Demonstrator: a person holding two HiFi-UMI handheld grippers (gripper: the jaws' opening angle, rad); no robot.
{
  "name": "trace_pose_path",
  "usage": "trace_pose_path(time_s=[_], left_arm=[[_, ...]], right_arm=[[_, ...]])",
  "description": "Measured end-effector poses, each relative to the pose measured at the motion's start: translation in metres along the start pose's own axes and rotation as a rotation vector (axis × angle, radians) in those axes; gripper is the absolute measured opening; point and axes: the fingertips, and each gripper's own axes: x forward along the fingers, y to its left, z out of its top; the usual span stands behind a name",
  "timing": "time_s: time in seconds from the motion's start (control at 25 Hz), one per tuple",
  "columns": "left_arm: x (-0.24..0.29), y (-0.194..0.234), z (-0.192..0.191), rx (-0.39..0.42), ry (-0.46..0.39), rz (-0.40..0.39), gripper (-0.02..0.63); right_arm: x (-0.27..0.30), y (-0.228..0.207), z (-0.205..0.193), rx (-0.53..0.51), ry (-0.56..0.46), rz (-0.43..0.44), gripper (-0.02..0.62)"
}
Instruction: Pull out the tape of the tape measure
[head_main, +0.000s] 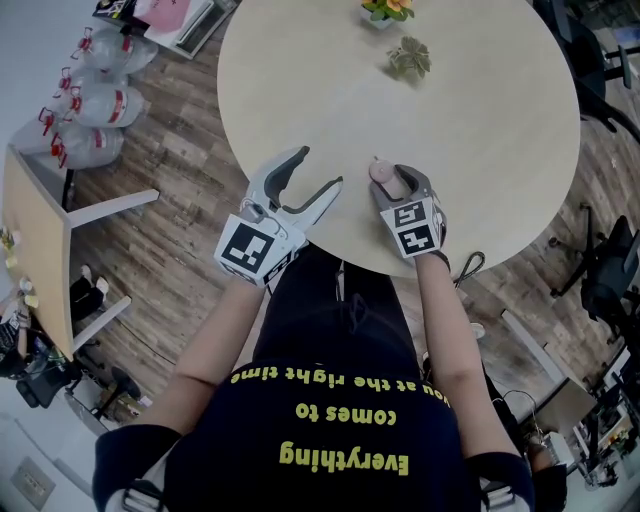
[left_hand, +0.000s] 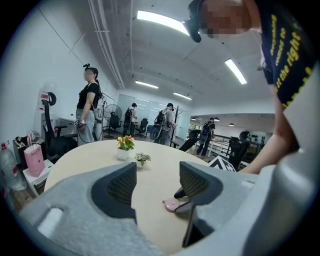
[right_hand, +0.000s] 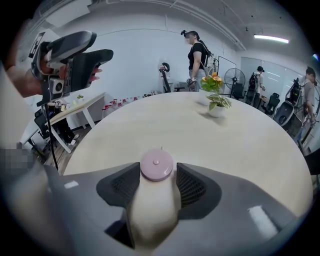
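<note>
A small round pink tape measure (head_main: 379, 171) lies flat on the round beige table (head_main: 480, 130) close to its near edge. My right gripper (head_main: 388, 180) is shut on it, and in the right gripper view the pink disc (right_hand: 156, 165) sits squeezed between the two dark pads (right_hand: 125, 186). No tape shows drawn out of it. My left gripper (head_main: 319, 168) hangs open just left of it, over the table's near edge, with nothing between its fingers. In the left gripper view, the tape measure (left_hand: 171, 204) lies low beside the right-hand pad (left_hand: 197, 182).
A pot of orange flowers (head_main: 385, 10) and a small green plant (head_main: 409, 58) stand at the table's far side. Water bottles (head_main: 95, 100) and a side table (head_main: 40, 240) are at the left, office chairs (head_main: 610, 270) at the right. A person (right_hand: 198, 57) stands beyond the table.
</note>
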Motion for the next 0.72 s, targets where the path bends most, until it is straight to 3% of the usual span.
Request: trace_pose_path(time_s=[0.36,0.48,0.72], left_arm=[[-0.001,-0.004,-0.001,0.010,0.000,-0.030,0.267],[0.000,-0.014,-0.001,0.021,0.004,-0.103,0.267],[0.008,-0.047,0.004,0.051,0.021,-0.323,0.267]], right_arm=[[-0.011,-0.001,0.007,-0.041,-0.014,0.061,0.216],[-0.038,-0.001,0.024,-0.048,-0.073,0.142,0.215],[-0.108,0.008,0.066,-0.159,-0.165,0.323,0.213]])
